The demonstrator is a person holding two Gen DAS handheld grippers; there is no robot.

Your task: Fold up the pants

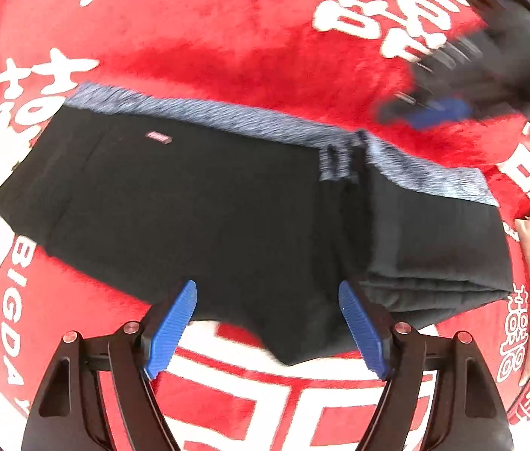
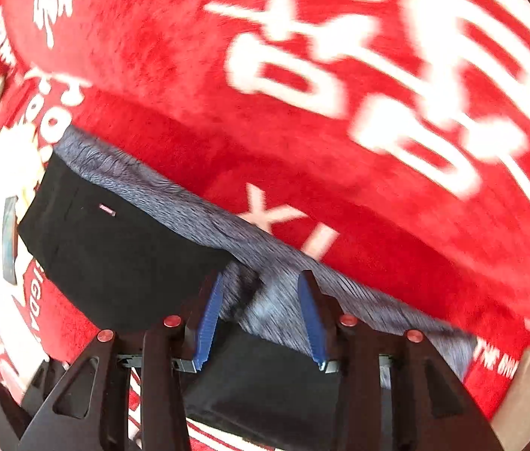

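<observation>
- Both pairs of jaws stand parted with nothing clamped between them. The left gripper hangs over the near edge of the black fabric pants with a grey-blue heathered waistband, its blue ribbed pads clear of the cloth on either side.
- The right gripper is above the waistband itself, pads apart; the waistband shows in the gap between them, but whether a pad touches it I cannot tell, and no pinch is visible.
- The pants lie flat on the red plush blanket with white printed characters, already doubled into a compact rectangle. The waistband runs along the edge farthest from the left gripper, and thicker stacked layers sit at the end of the pants on the right in the left wrist view.
- A small pink label sits on the pants just inside the waistband.
- My judgement: the fold looks nearly finished, and the step in hand is letting go and tidying, or setting up one last fold.
- To do it well, each gripper should lift straight away from the pants so no pad drags a layer and opens the stack. If another fold follows, take all layers at one edge together, carry them over evenly, and align them with the waistband.
- Count: one pair of pants, one blanket, two grippers, one label. A flat dark object lies beyond the end of the pants away from the stacked layers; too unclear to name.
</observation>
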